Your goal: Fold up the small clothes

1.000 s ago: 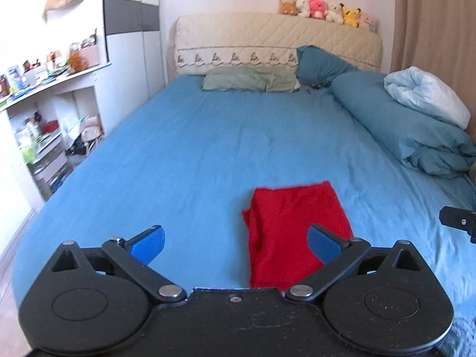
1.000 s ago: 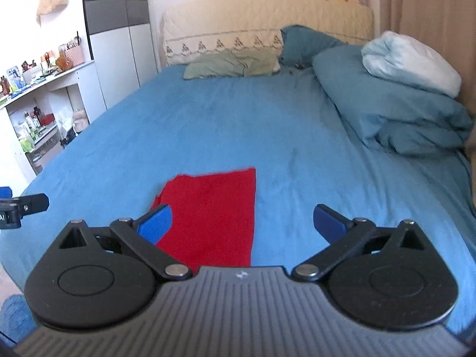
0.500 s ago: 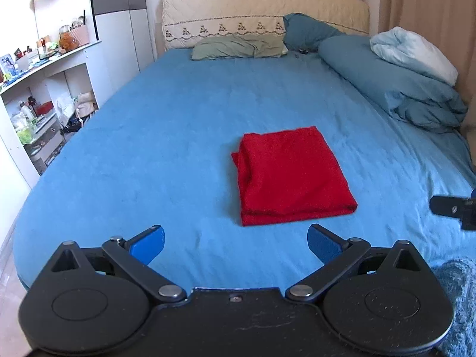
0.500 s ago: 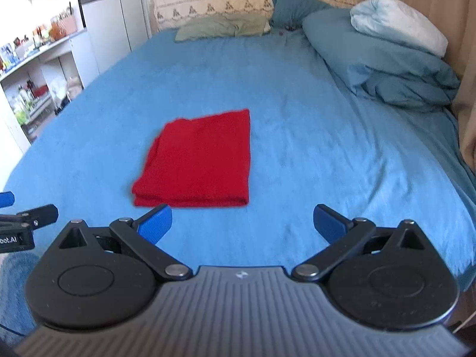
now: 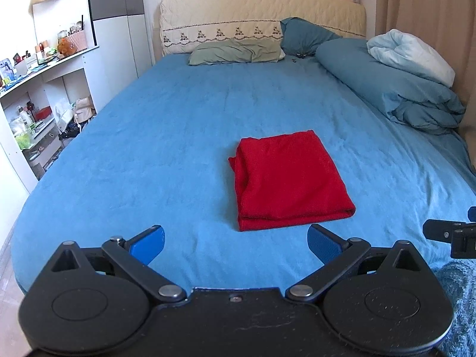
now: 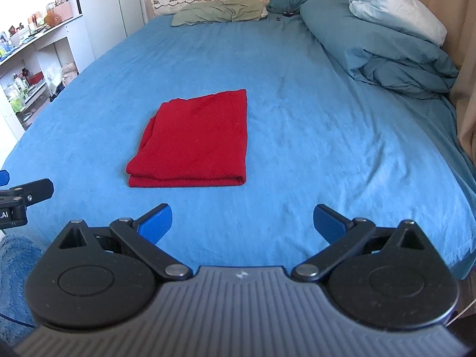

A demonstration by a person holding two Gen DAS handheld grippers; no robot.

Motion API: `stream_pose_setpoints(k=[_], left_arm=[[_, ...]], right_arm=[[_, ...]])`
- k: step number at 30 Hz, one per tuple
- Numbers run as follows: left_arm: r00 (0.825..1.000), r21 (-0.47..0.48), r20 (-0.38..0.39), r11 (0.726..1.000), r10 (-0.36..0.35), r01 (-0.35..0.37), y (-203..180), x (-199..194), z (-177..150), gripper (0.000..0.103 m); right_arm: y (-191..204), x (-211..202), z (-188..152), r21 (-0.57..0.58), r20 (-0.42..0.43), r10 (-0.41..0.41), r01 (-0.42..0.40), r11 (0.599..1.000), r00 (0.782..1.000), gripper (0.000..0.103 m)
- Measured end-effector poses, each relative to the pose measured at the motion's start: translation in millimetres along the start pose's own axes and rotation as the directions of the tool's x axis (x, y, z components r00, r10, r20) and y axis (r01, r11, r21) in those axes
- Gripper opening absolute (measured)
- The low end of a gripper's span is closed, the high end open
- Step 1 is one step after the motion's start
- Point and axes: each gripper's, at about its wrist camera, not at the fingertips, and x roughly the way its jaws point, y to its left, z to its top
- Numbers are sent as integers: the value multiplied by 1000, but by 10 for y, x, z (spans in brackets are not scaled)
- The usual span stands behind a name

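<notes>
A red garment [image 5: 287,178] lies folded into a flat rectangle on the blue bed sheet [image 5: 166,136]; it also shows in the right wrist view [image 6: 197,141]. My left gripper [image 5: 235,244] is open and empty, held back from the garment's near edge. My right gripper [image 6: 242,223] is open and empty, to the right of the garment and short of it. The right gripper's tip shows at the right edge of the left wrist view [image 5: 446,233]. The left gripper's tip shows at the left edge of the right wrist view [image 6: 26,192].
A blue duvet [image 5: 395,89] with a pale pillow [image 5: 410,55] is piled along the bed's right side. Pillows [image 5: 238,52] lie by the headboard. White shelves [image 5: 35,110] with clutter stand left of the bed. A blue rug [image 6: 15,270] lies below the bed's near edge.
Both grippers have drawn back from the bed toward its near edge. The red garment now lies farther ahead and fully in view. It has not moved on the sheet.
</notes>
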Motion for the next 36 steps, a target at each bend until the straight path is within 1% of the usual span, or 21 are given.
stream_pose_setpoints(k=[12,36], left_arm=[[1000,3,14,1000,-1,1,53,-58,7,103],[1000,4,28,1000,10,-10,44,-111,2,103]], right_arm=[[-3,8,-4,6,-3,0,0,1000,1000,103],[-48,-12,-17,7,-10,0,0,1000,1000,103]])
